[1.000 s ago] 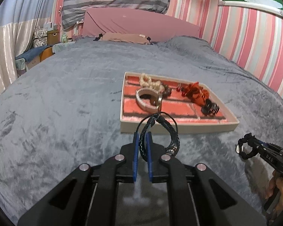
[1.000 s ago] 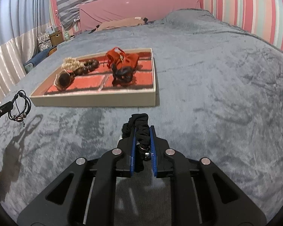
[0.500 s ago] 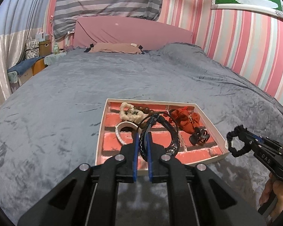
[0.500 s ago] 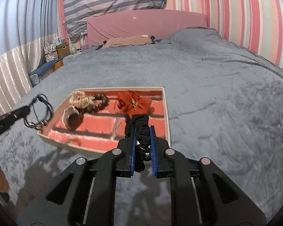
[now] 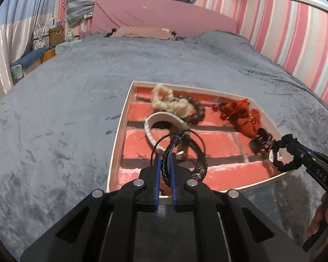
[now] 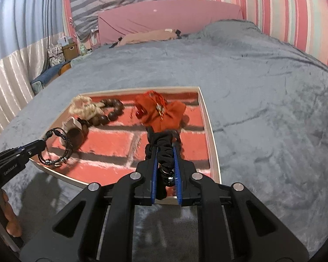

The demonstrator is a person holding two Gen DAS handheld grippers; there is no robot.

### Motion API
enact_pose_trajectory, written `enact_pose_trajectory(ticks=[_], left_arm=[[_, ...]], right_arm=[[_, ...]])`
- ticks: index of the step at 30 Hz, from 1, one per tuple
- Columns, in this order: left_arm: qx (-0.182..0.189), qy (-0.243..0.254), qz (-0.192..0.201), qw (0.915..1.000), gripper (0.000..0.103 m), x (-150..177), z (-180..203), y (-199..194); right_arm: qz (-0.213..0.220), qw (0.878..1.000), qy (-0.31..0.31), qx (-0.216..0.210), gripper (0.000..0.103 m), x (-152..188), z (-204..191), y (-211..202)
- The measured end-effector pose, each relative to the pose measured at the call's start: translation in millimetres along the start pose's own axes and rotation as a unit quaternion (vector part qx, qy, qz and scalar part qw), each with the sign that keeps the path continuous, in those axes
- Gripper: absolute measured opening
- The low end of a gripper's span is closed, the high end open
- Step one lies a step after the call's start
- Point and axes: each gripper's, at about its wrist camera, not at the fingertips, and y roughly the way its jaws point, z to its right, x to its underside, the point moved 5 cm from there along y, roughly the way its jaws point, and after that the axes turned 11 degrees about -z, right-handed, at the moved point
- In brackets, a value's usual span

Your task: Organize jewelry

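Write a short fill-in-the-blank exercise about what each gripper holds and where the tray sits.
1. The left gripper is shut on a black braided ____.
2. The right gripper is shut on a black ____.
3. The tray lies on a grey ____.
4. The tray's floor is printed like red ____.

Missing words: bracelet; scrunchie; blanket; bricks

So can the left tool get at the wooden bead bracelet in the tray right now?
Probably not yet. The left tool is shut on a black cord bracelet, so it has no free grip, and the white bangle lies between it and the bead bracelet.
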Motion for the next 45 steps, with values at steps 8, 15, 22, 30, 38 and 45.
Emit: enact_pose_trajectory(ticks=[8, 15, 22, 30, 38, 45], left_arm=[[-0.016, 0.001, -0.017, 0.9997, 0.008, 1.9, -8.0, 18.5], [-0.034, 0.004, -0.017, 0.9993, 0.010, 4.1, -11.3, 17.6], [-0.017, -0.004, -0.016, 0.9997, 0.052, 6.2, -14.1, 6.6], [-0.024, 0.003, 0.018, 0.9995, 0.072, 9.2, -7.9, -39.0], [-0.058, 0.002, 0.049, 0.9971, 0.092, 37.3, -17.2, -98.7], [-0.084, -0.013, 0.071, 0.9938, 0.096, 72.1, -22.8, -157.1]], right_arm=[[-0.021, 1.000, 0.001, 0.012, 0.014, 7.2, 3.3, 18.7], [-0.025, 1.000, 0.000, 0.014, 0.016, 10.9, 3.9, 23.3], [-0.022, 1.000, -0.004, 0.018, 0.038, 13.3, 4.0, 18.3], [0.015, 0.999, -0.013, 0.025, 0.086, 12.5, 2.1, -18.9], [0.058, 0.998, 0.000, 0.035, 0.099, 30.8, -1.8, -76.8], [0.076, 0.995, -0.010, 0.057, 0.099, 64.2, -18.3, -123.1]])
